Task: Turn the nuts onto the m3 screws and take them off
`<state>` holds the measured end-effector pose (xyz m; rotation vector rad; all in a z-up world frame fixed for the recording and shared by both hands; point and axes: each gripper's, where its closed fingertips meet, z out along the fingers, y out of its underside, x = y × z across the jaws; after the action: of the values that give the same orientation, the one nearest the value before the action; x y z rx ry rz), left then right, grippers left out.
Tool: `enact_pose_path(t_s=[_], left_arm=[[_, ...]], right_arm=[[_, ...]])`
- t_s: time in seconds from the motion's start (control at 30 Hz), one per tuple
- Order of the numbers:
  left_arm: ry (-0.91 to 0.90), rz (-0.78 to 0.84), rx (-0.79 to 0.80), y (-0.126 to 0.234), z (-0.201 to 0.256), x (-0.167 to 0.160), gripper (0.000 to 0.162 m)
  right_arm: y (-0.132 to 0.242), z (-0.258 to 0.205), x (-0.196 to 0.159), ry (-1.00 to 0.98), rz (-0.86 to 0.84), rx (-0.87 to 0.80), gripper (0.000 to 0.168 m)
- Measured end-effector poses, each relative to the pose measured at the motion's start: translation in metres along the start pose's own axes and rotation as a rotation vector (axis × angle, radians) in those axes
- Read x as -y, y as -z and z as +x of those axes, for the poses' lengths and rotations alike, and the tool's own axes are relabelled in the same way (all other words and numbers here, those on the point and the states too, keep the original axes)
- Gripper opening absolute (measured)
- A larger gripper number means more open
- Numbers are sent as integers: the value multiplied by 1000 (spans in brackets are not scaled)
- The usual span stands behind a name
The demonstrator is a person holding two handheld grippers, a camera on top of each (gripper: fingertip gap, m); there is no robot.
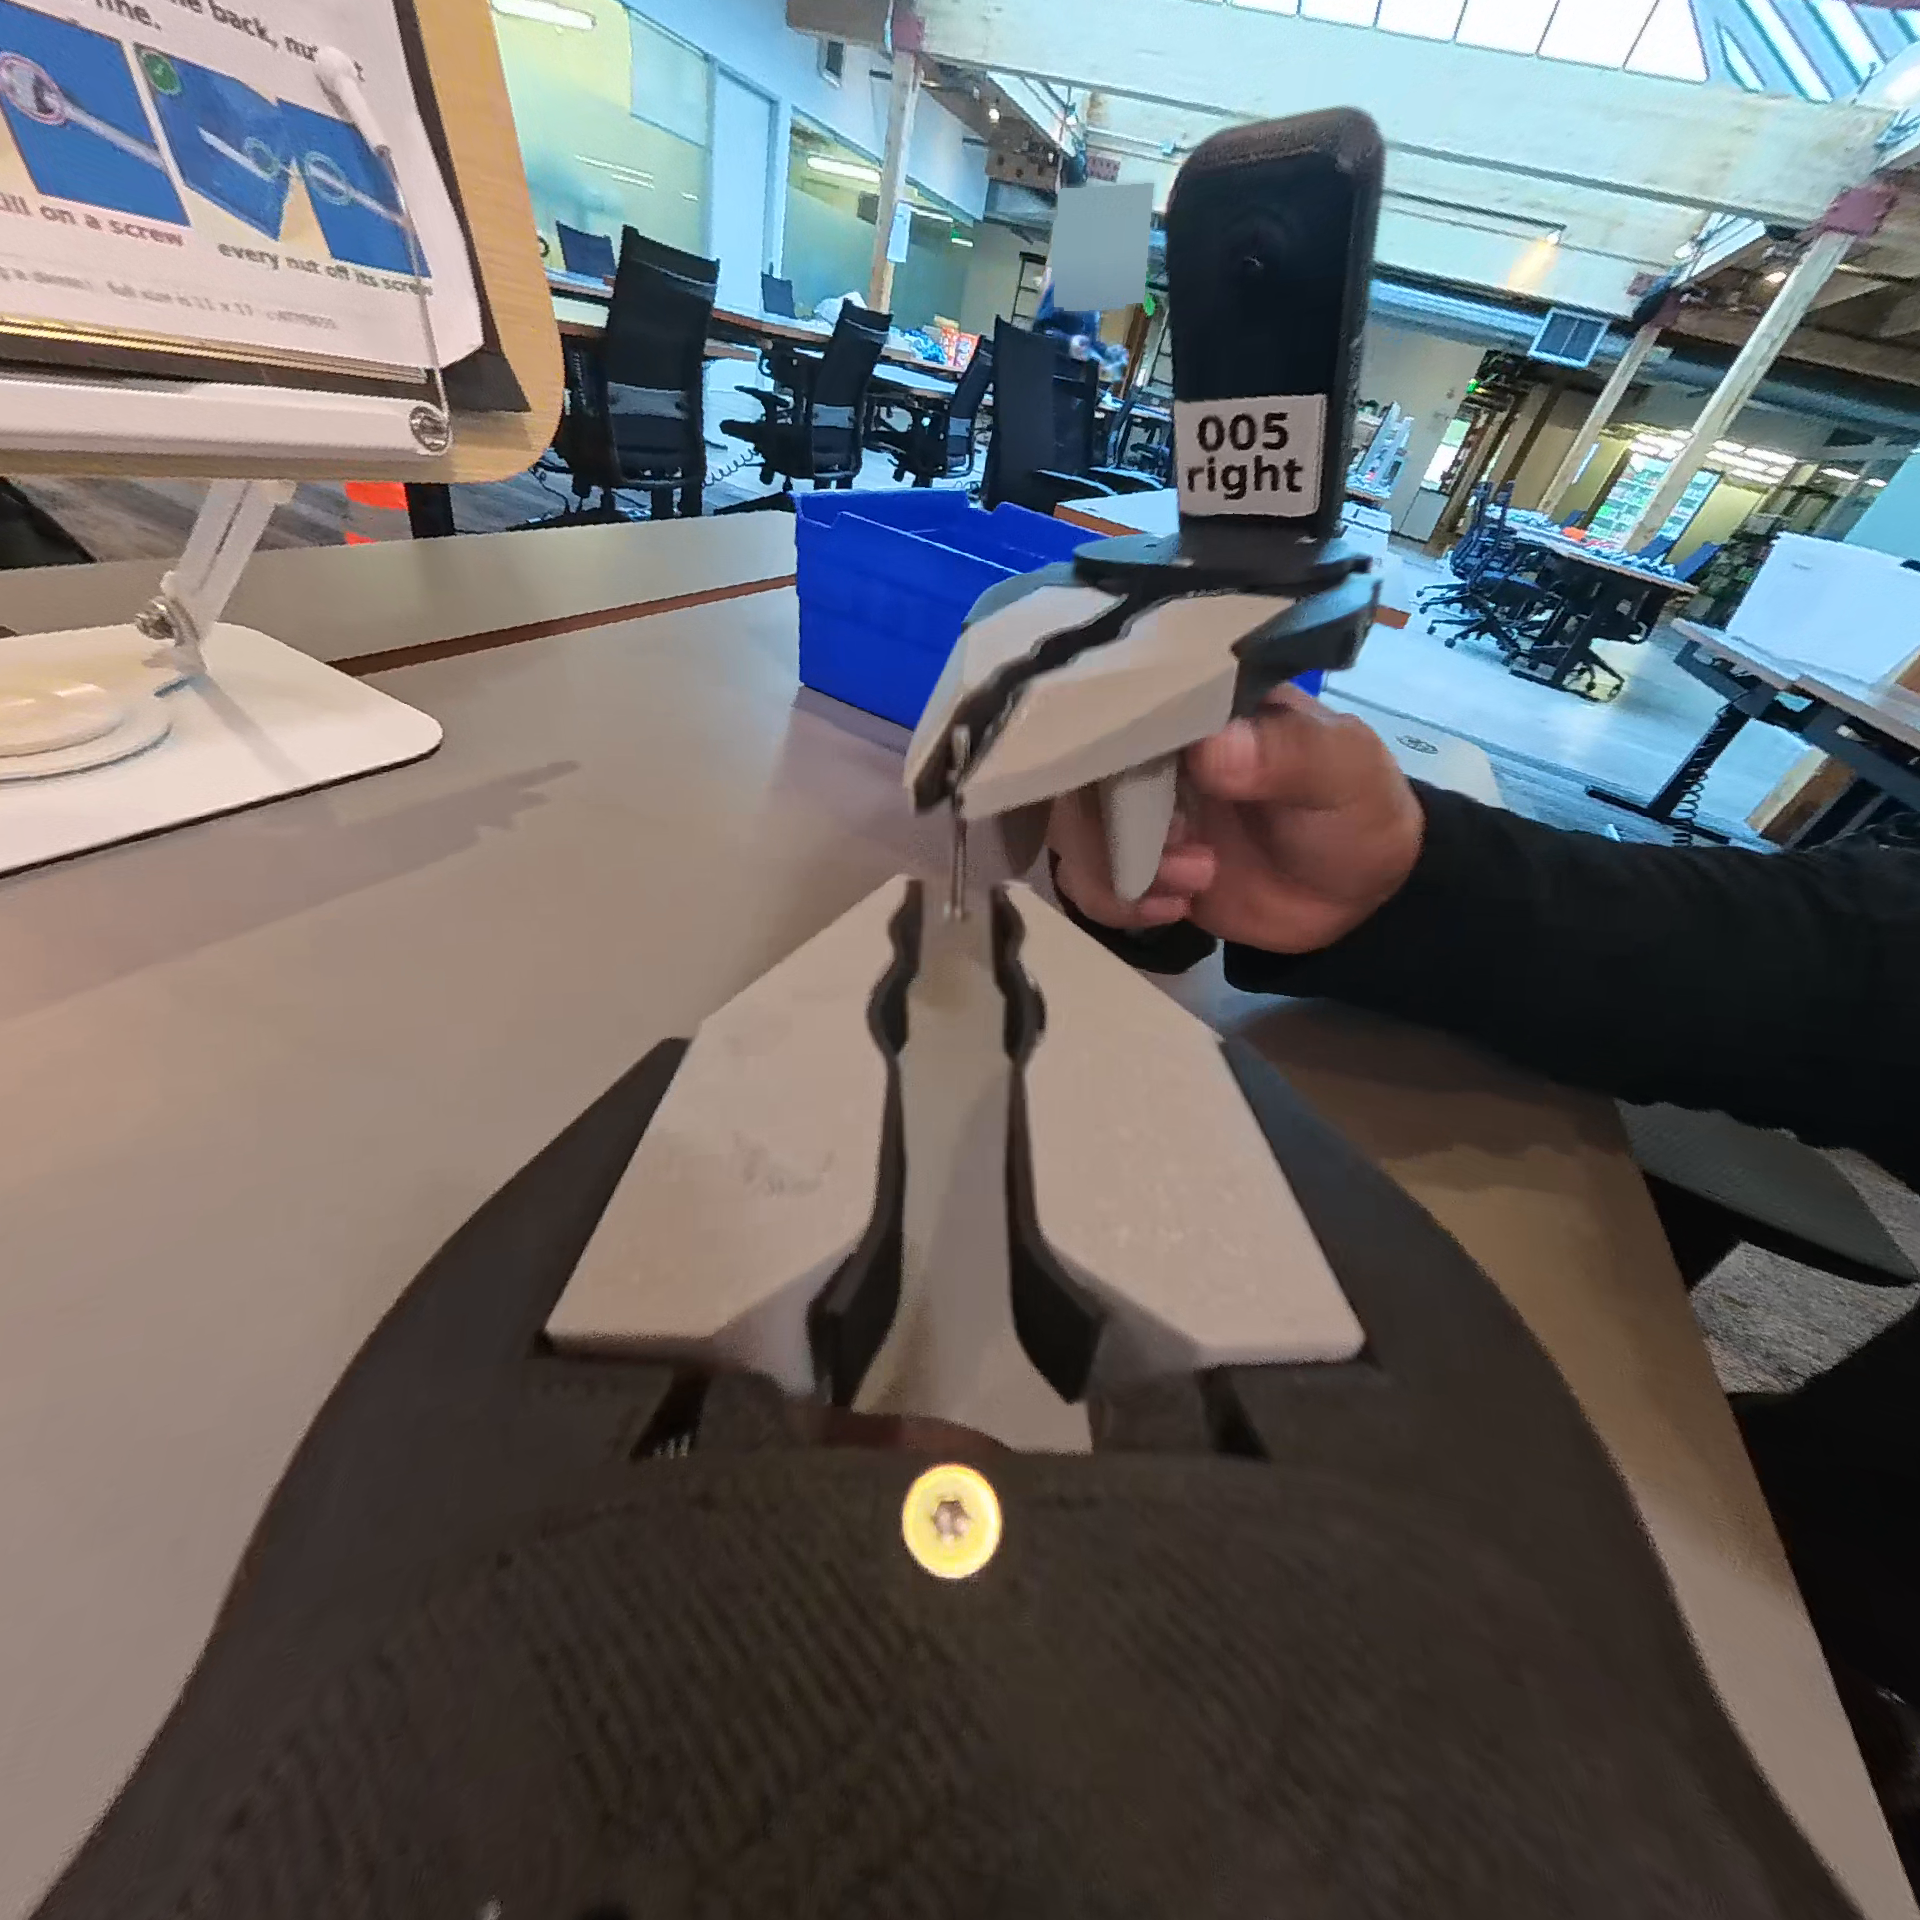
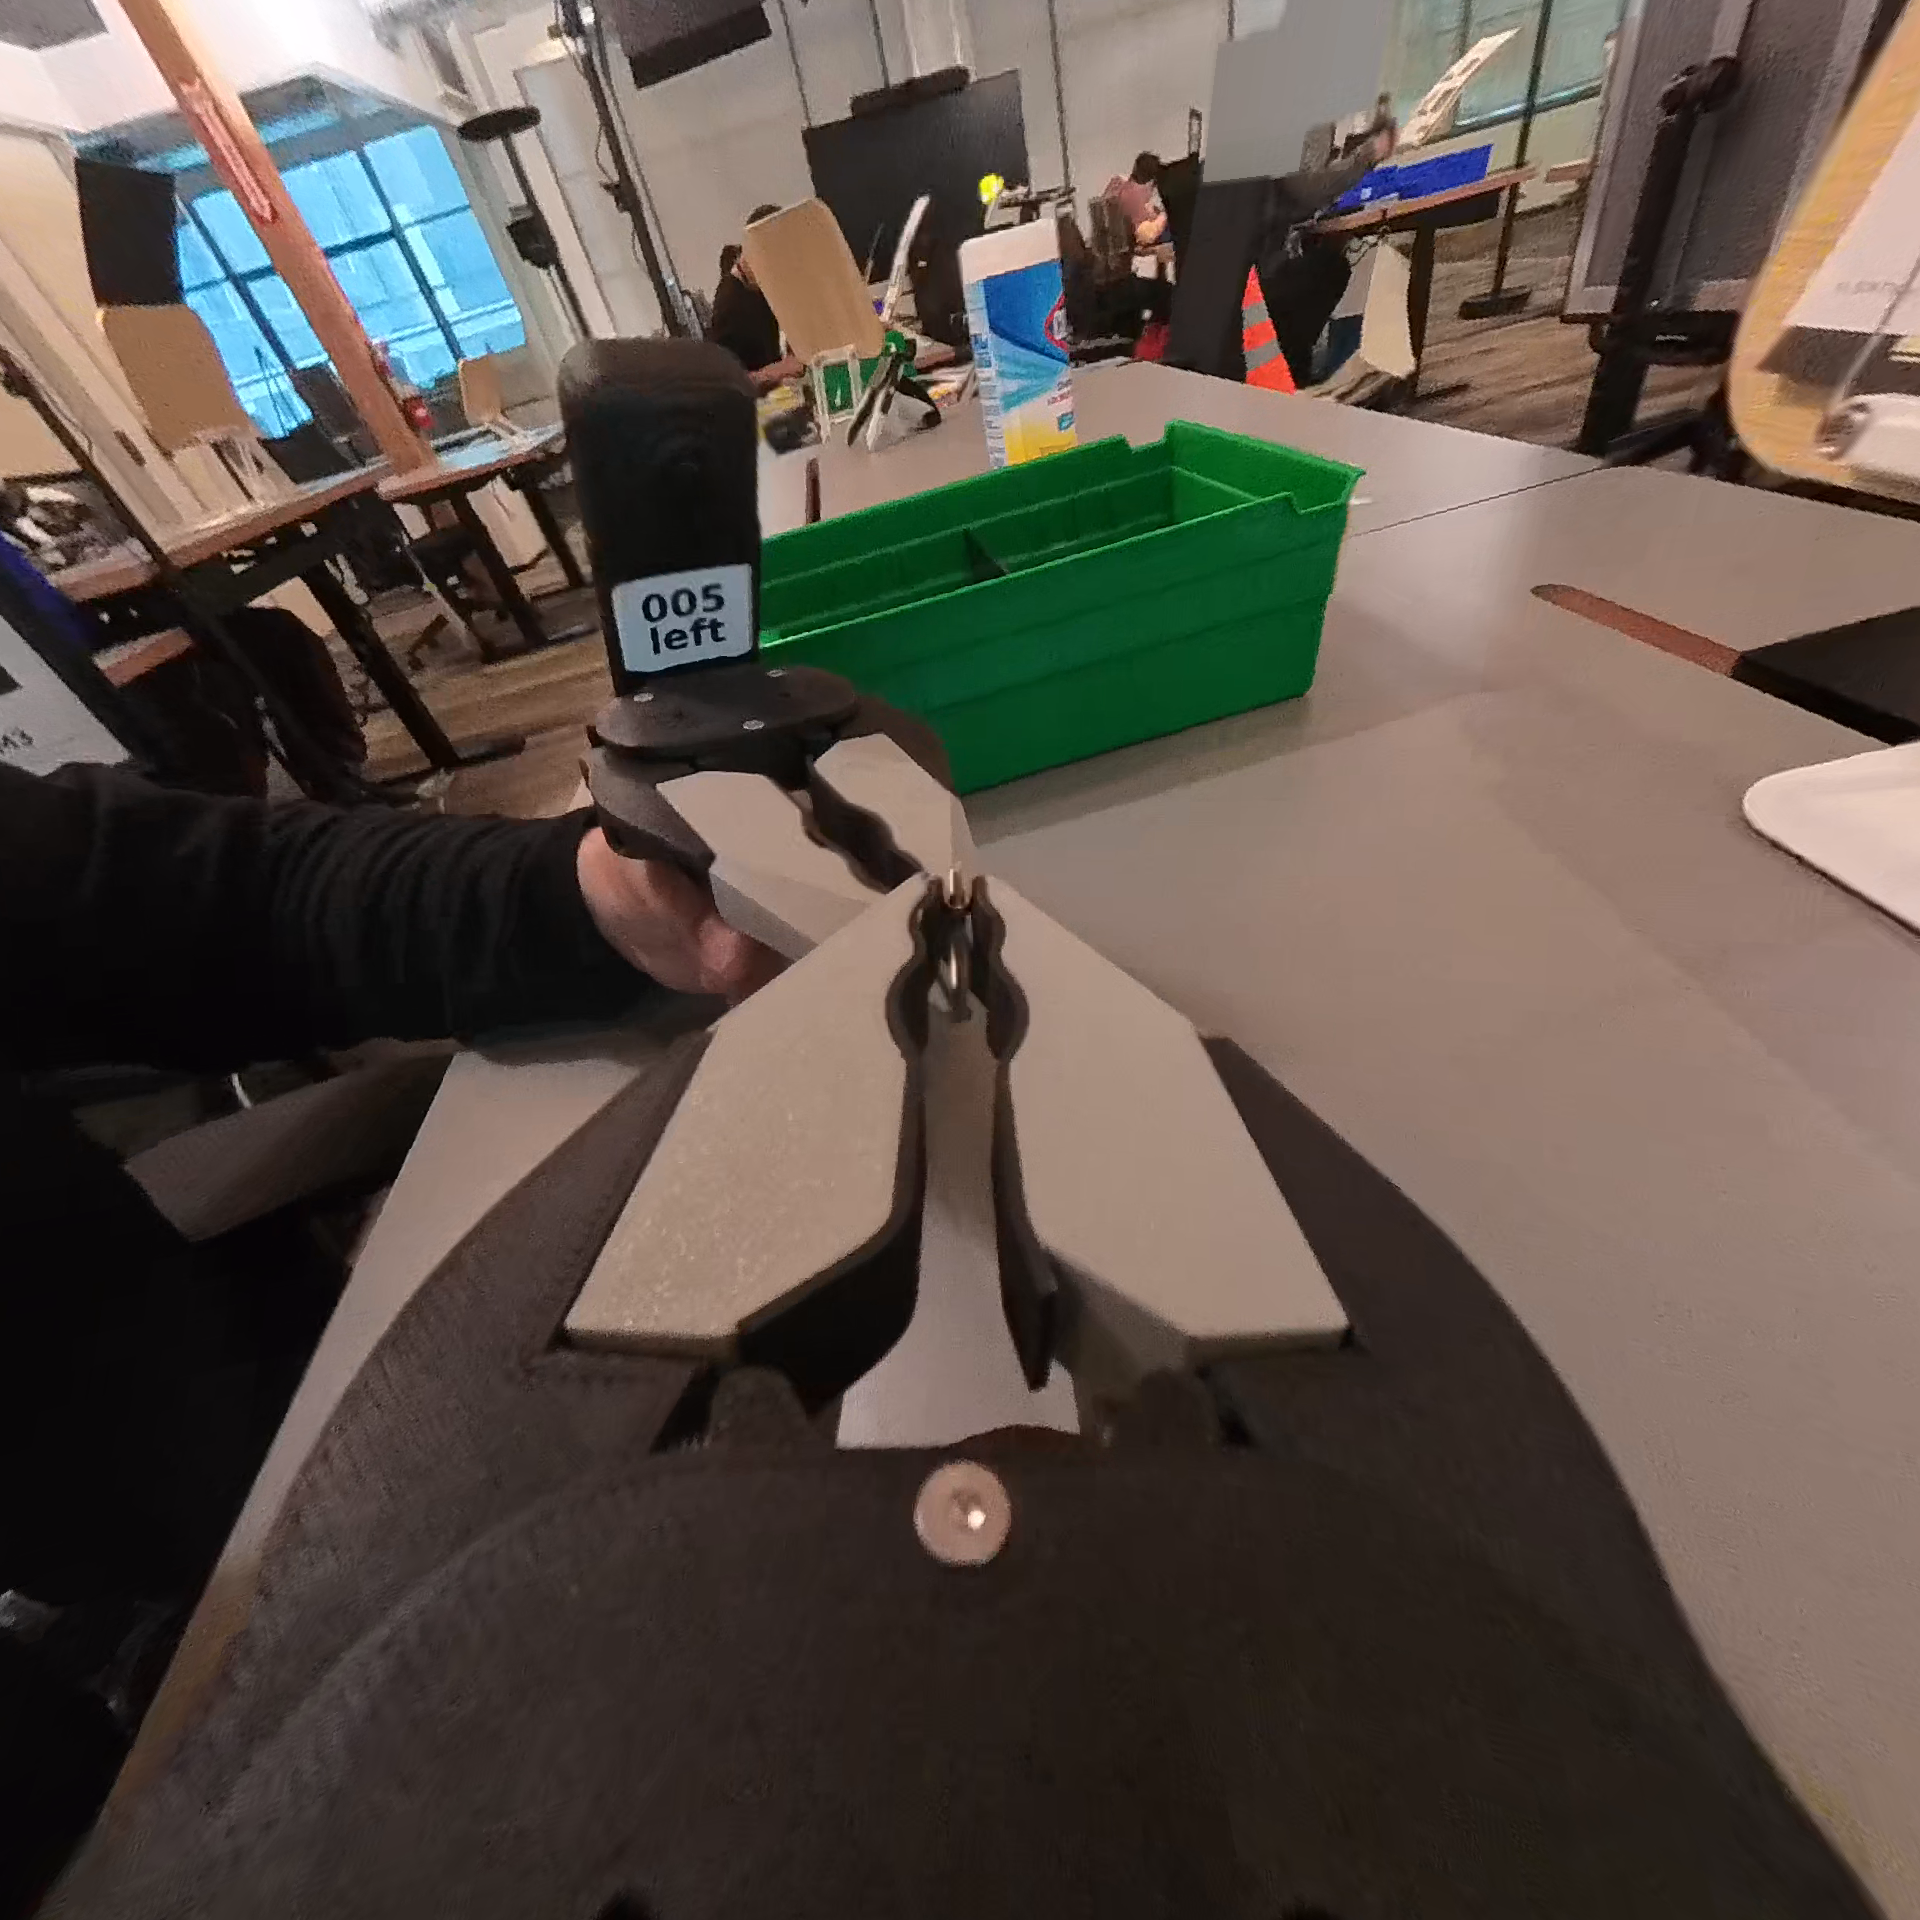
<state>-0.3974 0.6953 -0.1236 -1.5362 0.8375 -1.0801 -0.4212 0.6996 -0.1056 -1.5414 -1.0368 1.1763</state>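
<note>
The table [image 2: 1558,935] was grey and smooth, in a big open office with dark chairs [image 1: 665,374], other desks and a window [image 2: 343,260] far behind. A white stand [image 1: 239,727] held a sheet of paper [image 1: 208,156]. A blue bin [image 1: 894,603] and a green bin [image 2: 1091,623] stood on the table; the green bin's divided compartments looked empty, and I could not see inside the blue one. The right gripper [image 2: 951,904] was pressed together on a thin screw [image 1: 957,862], which hung down from its tips. The left gripper [image 1: 956,904] was spread a little around the screw's lower end, above the table.
</note>
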Motion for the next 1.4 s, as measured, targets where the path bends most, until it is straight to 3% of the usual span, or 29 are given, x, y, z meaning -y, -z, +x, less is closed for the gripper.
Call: enact_pose_path(t_s=[0.1,0.23,0.37,0.43,0.57,0.63,0.7,0.73,0.87,0.97,1.13,1.4], left_arm=[[24,-16,26,0,-7,-2,26],[48,-18,51,3,-14,-3,24],[65,-60,74,0,-20,-13,22],[67,-64,74,0,-19,-13,21],[50,-69,79,-1,-18,-14,20],[51,-66,80,0,-19,-13,20],[53,-57,82,1,-20,-12,20],[51,-52,87,2,-21,-11,20],[28,-42,113,5,-25,-9,20],[19,-42,120,6,-26,-9,20],[-27,-52,150,7,-30,-9,20],[-44,-60,162,7,-31,-10,21]], right_arm=[[18,9,12,-73,77,-46,2],[63,8,31,18,98,-237,2],[150,20,54,262,2,-676,2],[208,33,55,273,-97,-887,2],[310,72,8,120,-443,-1195,3],[336,84,-14,48,-536,-1255,3],[347,93,-25,-4,-579,-1285,19],[343,93,-22,-11,-573,-1284,28],[283,75,32,190,-389,-1164,27],[228,66,41,210,-341,-1013,33],[136,56,7,174,-263,-726,32],[83,63,-53,49,-191,-576,35]])
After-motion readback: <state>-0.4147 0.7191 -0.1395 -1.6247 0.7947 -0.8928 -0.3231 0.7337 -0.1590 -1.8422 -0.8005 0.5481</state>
